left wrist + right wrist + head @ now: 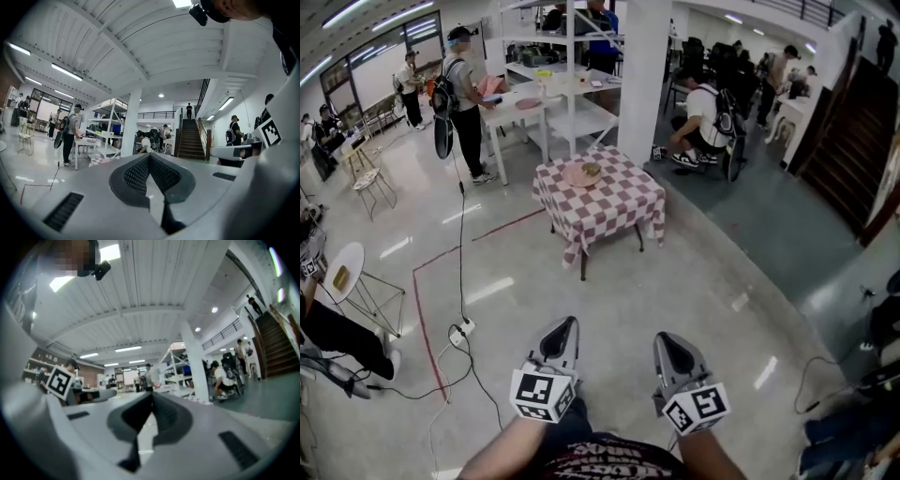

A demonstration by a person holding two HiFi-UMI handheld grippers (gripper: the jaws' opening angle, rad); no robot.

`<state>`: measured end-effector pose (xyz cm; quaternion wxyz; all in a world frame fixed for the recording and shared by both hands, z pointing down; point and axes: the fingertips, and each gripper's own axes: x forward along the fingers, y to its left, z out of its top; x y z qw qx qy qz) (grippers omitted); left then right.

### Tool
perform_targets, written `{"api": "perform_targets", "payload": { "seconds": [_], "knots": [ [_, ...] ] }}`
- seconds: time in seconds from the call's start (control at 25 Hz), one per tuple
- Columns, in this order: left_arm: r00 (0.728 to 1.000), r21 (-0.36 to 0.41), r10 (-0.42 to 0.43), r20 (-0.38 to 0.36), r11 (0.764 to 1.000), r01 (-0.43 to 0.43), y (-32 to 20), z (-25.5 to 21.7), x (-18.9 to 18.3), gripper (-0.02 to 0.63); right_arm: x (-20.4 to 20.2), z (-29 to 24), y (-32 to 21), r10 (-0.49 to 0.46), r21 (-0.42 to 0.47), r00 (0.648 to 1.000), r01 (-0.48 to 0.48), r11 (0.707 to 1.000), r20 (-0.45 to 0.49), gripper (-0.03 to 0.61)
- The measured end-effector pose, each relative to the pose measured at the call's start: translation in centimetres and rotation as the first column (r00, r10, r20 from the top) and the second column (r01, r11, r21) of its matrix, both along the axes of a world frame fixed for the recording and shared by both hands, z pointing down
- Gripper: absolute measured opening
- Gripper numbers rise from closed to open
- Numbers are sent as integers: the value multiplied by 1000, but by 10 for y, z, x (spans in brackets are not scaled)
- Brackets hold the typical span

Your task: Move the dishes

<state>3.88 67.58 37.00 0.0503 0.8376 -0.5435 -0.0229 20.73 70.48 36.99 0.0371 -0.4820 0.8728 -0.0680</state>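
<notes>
Head view: 1 small square table sits upper ctr of frame. It's draped w/ a red-and-white checked cloth that hangs in soft folds, w/ thin dark legs showing under the hem. On the cloth's upper-left part lies 1 flat round pink plate. 1 small roundish olive-toned dish rests on it, too small to tell bowl from cup. So 2 dishes, stacked, well apart from both grippers.

The floor is glossy pale grey w/ streaks of reflected light. 1 red tape line runs down the left side. Just beside it is 1 white power strip w/ thin black cables.

There are 2 grippers at btm ctr, side by side, near each other but not touching. The left gripper and right gripper are matte grey plastic in tapered wedge shapes. The left gripper view shows dark pads w/ a fine mesh texture. Each gripper carries 1 white cube w/ black square markers, 2 marker cubes in all. 2 bare forearms come in from the btm edge, and both grippers are held about level, tips toward the table.

Both gripper views show the pads meeting in a closed V: jaws together, nothing between them.

Background, top of frame: 1 white square pillar, 1 white metal shelving rack and a dark wooden staircase upper right. Several people stand or crouch around.
</notes>
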Motion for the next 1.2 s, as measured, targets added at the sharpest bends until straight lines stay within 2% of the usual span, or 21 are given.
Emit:
{"api": "perform_targets", "payload": {
  "seconds": [0.28, 0.68, 1.2],
  "knots": [
    [998, 3, 60, -7, 998, -60, -56, 2, 7, 25, -11, -3, -46, 9, -1, 1000, -9, 1000, -9, 34],
    [998, -47, 68, 11, 997, -68, -140, 19, -20, 25, -46, 14, -124, -12, -47, 1000, 12, 999, -6, 34],
    [991, -37, 132, 0, 991, -132, -205, 8, -34, 25, -75, -1, -190, 23, -39, 999, -24, 999, -25, 34]
  ]
}}
